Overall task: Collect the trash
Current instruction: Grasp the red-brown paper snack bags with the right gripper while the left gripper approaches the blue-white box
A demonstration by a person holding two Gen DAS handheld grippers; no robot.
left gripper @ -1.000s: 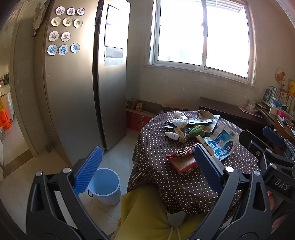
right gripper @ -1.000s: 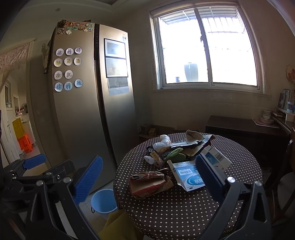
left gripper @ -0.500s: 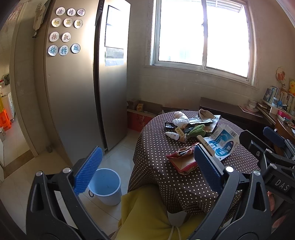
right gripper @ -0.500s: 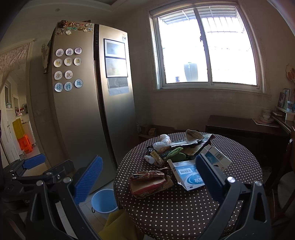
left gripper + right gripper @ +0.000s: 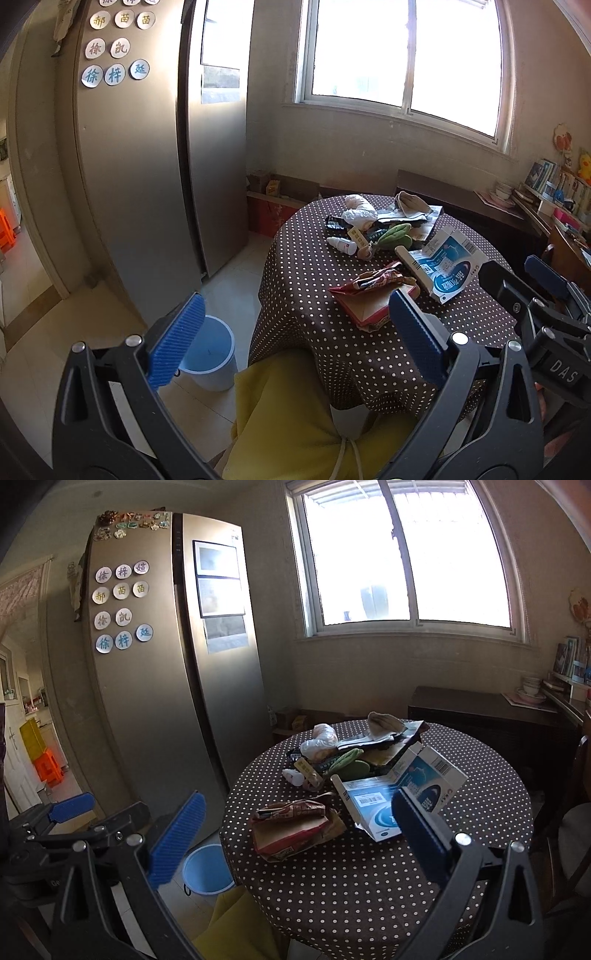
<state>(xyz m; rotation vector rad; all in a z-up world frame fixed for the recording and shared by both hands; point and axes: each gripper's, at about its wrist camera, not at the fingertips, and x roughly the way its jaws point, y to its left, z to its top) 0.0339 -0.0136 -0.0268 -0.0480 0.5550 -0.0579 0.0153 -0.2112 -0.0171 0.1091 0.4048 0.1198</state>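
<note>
A round table with a brown dotted cloth (image 5: 306, 280) (image 5: 369, 878) carries a heap of trash: a red and brown snack wrapper (image 5: 373, 295) (image 5: 291, 827), a flattened blue and white carton (image 5: 443, 266) (image 5: 399, 797), a green pouch (image 5: 395, 234) (image 5: 347, 760), a crumpled white bag (image 5: 358, 212) (image 5: 319, 740) and a small white bottle (image 5: 341, 243) (image 5: 293, 775). A light blue bin (image 5: 208, 354) (image 5: 207, 867) stands on the floor left of the table. My left gripper (image 5: 295, 339) is open, short of the table. My right gripper (image 5: 299, 842) is open above the near edge, holding nothing.
A tall steel fridge (image 5: 147, 166) (image 5: 166, 701) with round magnets stands at the left. A yellow cushion (image 5: 295, 417) lies below the table's near edge. A dark sideboard (image 5: 480, 720) and shelves line the right wall under the window. A chair (image 5: 569, 830) is at far right.
The left wrist view has tilted slightly downward and closer; the trash and the bin have not moved. Both grippers stay open.
</note>
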